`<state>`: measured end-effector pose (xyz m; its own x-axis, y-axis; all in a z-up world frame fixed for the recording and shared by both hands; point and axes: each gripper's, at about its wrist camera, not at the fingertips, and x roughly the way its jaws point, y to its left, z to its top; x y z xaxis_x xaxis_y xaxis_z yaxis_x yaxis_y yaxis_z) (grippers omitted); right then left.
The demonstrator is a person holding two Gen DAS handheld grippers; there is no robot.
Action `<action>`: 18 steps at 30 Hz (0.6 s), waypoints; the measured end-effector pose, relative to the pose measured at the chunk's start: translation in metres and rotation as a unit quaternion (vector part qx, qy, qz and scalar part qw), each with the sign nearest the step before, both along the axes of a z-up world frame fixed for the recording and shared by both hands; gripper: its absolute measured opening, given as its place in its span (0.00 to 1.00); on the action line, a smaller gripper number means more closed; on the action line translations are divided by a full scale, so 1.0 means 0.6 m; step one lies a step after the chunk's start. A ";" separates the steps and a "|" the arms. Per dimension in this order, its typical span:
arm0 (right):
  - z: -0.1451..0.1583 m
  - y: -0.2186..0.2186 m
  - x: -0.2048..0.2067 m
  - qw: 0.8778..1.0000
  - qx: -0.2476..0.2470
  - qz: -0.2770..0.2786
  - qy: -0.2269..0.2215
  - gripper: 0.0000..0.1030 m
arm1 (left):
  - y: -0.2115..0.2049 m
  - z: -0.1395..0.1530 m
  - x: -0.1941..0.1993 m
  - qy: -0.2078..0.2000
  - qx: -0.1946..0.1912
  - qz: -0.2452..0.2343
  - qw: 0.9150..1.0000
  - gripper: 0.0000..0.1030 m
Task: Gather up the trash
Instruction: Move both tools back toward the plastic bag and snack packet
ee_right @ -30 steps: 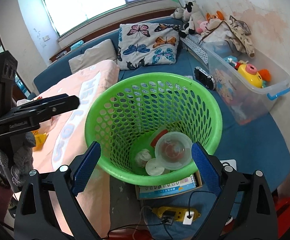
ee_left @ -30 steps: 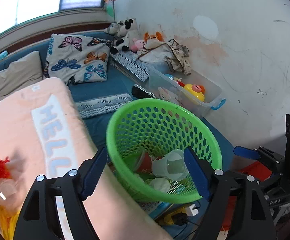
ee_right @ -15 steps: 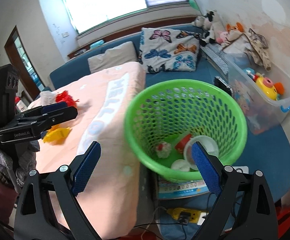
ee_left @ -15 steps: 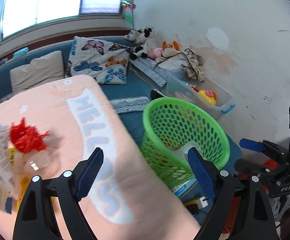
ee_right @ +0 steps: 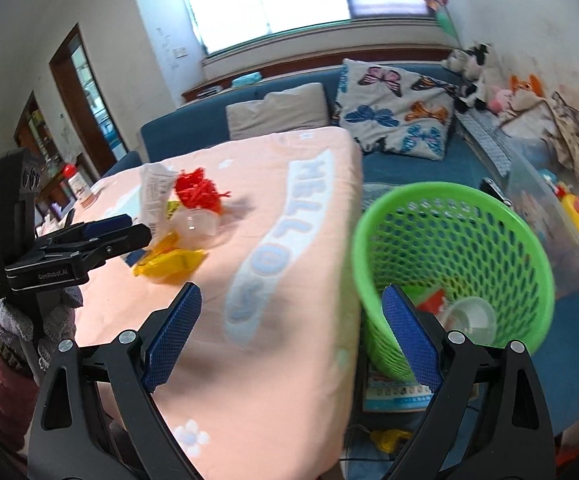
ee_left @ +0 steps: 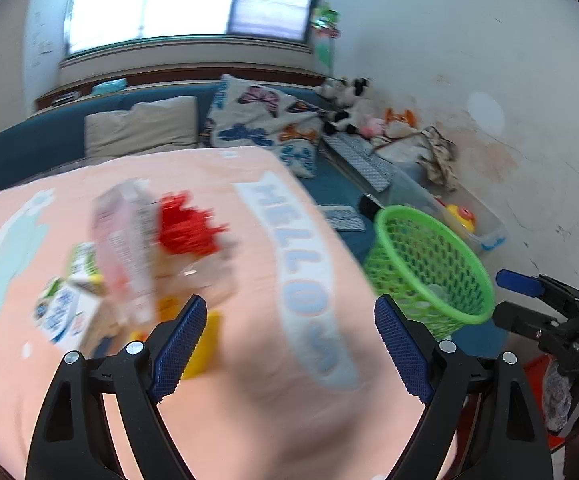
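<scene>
A pile of trash lies on the peach blanket: a red shredded tuft, a clear cup, a yellow wrapper and a printed packet. The blurred left wrist view shows the same tuft, a pink packet and a small carton. My left gripper hovers open just short of the pile, also seen from the side. My right gripper is open over the blanket's edge, nothing between its fingers. The green basket beside the blanket holds a clear cup and red scraps.
A blue sofa with a beige cushion and a butterfly pillow runs behind. A clear toy box and plush toys line the right wall. A booklet and a yellow power strip lie under the basket.
Both views have swung left from the basket to the blanket, and the trash pile has come into view. Both grippers have stayed open and empty.
</scene>
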<state>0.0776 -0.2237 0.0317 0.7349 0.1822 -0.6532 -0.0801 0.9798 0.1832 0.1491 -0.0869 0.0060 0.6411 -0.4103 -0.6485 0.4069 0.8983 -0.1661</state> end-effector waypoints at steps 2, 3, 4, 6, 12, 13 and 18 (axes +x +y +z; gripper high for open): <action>0.000 0.015 0.007 1.000 -0.002 0.009 0.000 0.88 | 0.033 -0.001 -0.003 0.003 -0.001 0.022 1.000 0.81; 0.001 0.025 0.013 1.000 -0.003 0.014 -0.001 0.88 | 0.052 -0.003 -0.006 0.004 -0.001 0.033 0.999 0.81; 0.002 0.035 0.019 1.000 -0.003 0.020 -0.002 0.89 | 0.064 -0.005 -0.008 0.005 0.000 0.040 0.999 0.81; 0.004 0.052 0.029 1.000 -0.002 0.029 -0.003 0.89 | 0.095 -0.008 -0.013 0.008 0.001 0.057 0.998 0.81; 0.010 0.107 0.069 0.998 -0.006 0.059 -0.006 0.88 | 0.172 -0.012 -0.025 0.009 0.002 0.104 0.995 0.81; 0.010 0.117 0.077 0.998 -0.006 0.065 -0.006 0.88 | 0.182 -0.012 -0.028 0.008 0.001 0.112 0.994 0.81; 0.004 0.164 0.119 0.996 -0.002 0.093 -0.002 0.87 | 0.228 -0.016 -0.037 0.010 -0.001 0.143 0.990 0.81</action>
